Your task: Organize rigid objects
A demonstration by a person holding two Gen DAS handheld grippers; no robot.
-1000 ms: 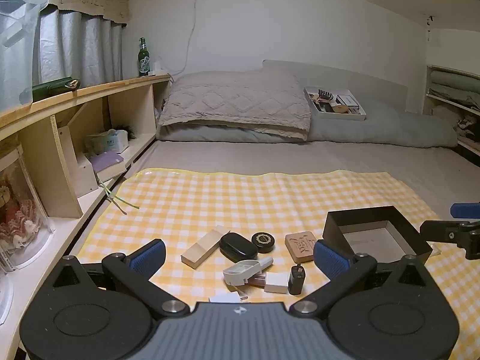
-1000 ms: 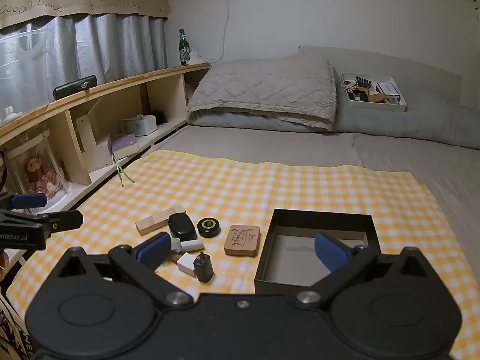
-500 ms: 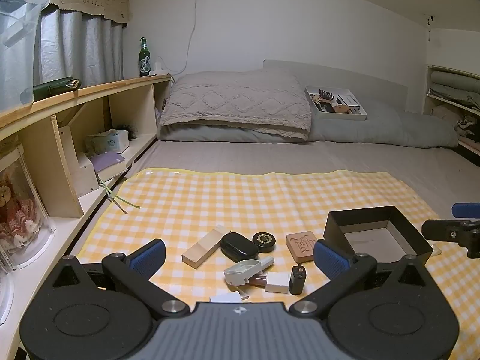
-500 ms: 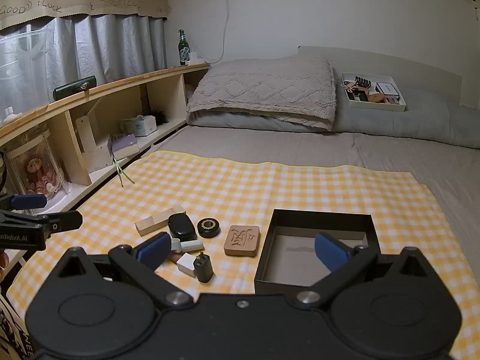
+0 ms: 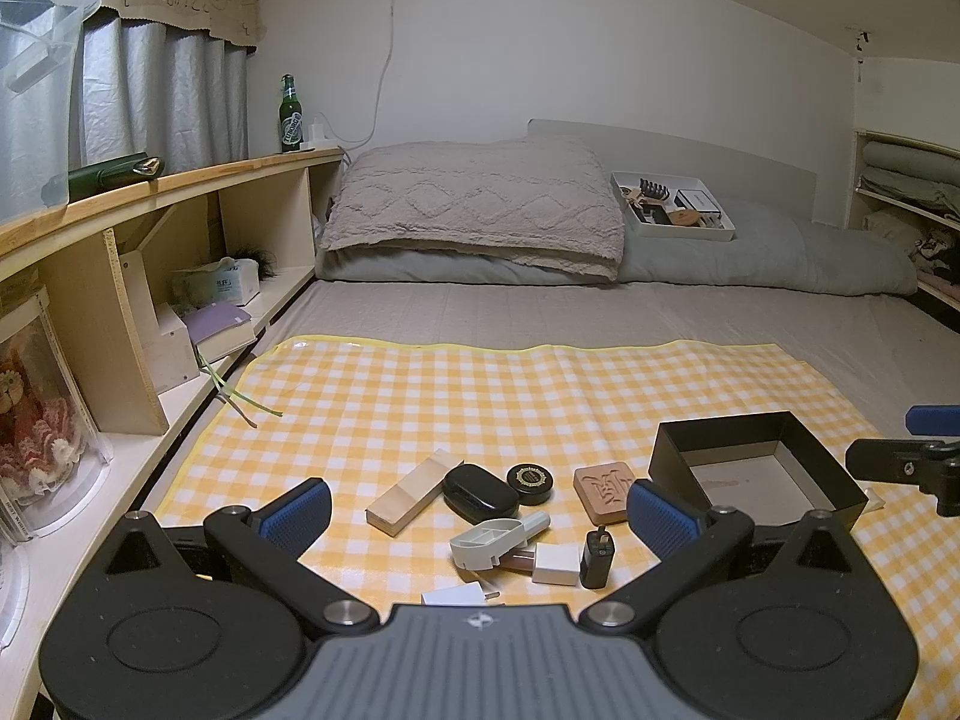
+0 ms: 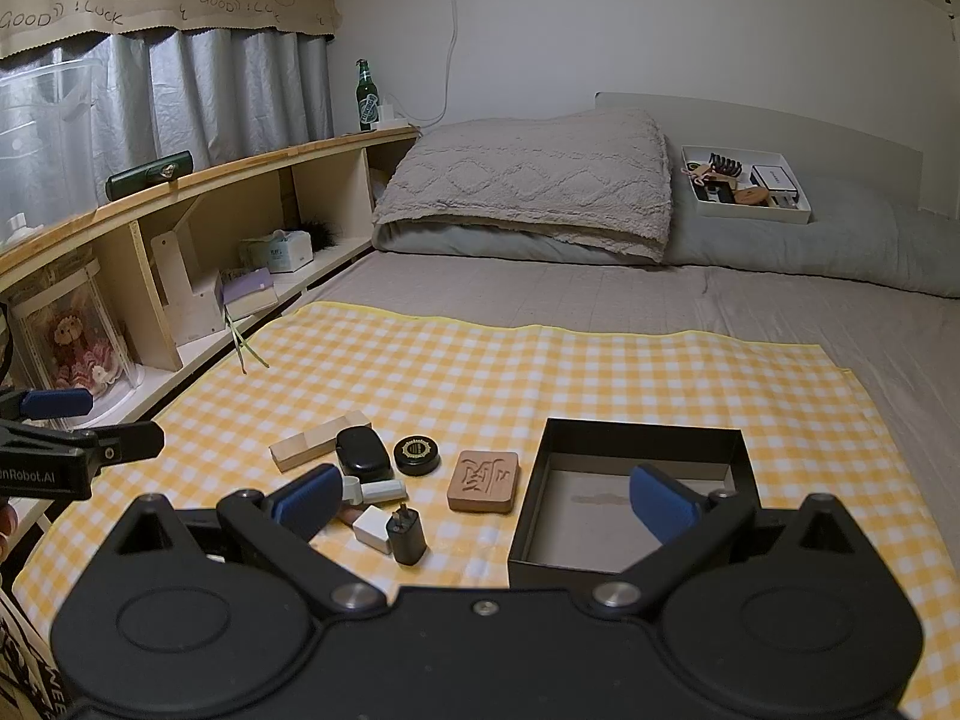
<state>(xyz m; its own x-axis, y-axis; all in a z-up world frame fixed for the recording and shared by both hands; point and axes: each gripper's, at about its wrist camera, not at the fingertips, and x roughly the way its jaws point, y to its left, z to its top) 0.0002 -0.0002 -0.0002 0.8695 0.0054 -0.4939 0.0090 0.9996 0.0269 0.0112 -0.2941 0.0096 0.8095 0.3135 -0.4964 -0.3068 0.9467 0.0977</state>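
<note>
On the yellow checked cloth (image 5: 480, 396) lies a cluster: a pale wooden block (image 5: 414, 492), a black oval case (image 5: 480, 493), a round black tin (image 5: 529, 483), a carved brown tile (image 5: 604, 493), a grey holder (image 5: 489, 542), a white adapter (image 5: 555, 564) and a black plug (image 5: 597, 558). An open black box (image 5: 756, 468) stands to their right. My left gripper (image 5: 480, 519) is open just above the cluster. My right gripper (image 6: 483, 501) is open, with the tile (image 6: 483, 480) and the box (image 6: 636, 498) between its fingers' span.
A wooden shelf unit (image 5: 156, 252) runs along the left with a green bottle (image 5: 290, 115), tissues and a book. Pillows (image 5: 480, 210) and a white tray (image 5: 672, 213) of small items lie at the bed's far end. Grey bedsheet surrounds the cloth.
Both grippers have drifted only slightly; the objects on the cloth stay where they were.
</note>
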